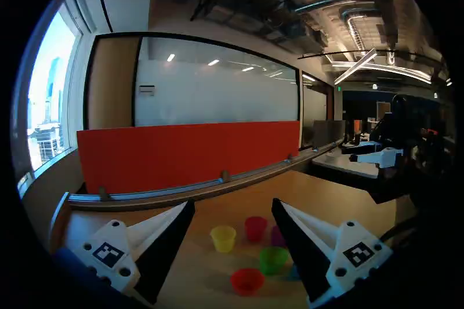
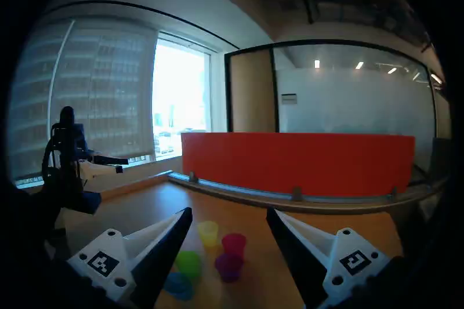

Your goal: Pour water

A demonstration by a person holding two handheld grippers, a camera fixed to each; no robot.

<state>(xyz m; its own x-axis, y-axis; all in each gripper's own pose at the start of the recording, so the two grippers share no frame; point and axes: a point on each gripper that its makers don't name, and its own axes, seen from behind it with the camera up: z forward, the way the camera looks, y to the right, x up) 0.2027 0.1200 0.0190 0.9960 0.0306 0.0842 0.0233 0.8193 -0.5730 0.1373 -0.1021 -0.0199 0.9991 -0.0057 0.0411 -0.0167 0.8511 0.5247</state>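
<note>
Two fisheye views over a wooden surface in an office, w/ a tight cluster of small coloured cups near its middle.

In the left gripper view your left tongs are spread wide w/ nothing btwn them, hovering above and short of the cups. Framed in the gap are a yellow cup, pink cup, green cup and red cup. A purple cup and a blue cup peek out, partly hidden by one finger.

In the right gripper view your right tongs are likewise spread and empty, facing the same cluster from another side.

All cups stand upright, close together. You can't tell which holds water, as the interiors are too small to read. A red divider panel runs along the far edge of the surface, and a bright window lies beyond.

Step in hand, as a judgement: approach, pre-grasp, w/ no cup held and nothing poured. The next move prob. calls for you to choose the source cup, then lower one set of tongs so the fingers straddle its wall w/o knocking neighbours. Then squeeze gently, since a light cup may flex or tip. The other tongs could steady the receiving cup
</note>
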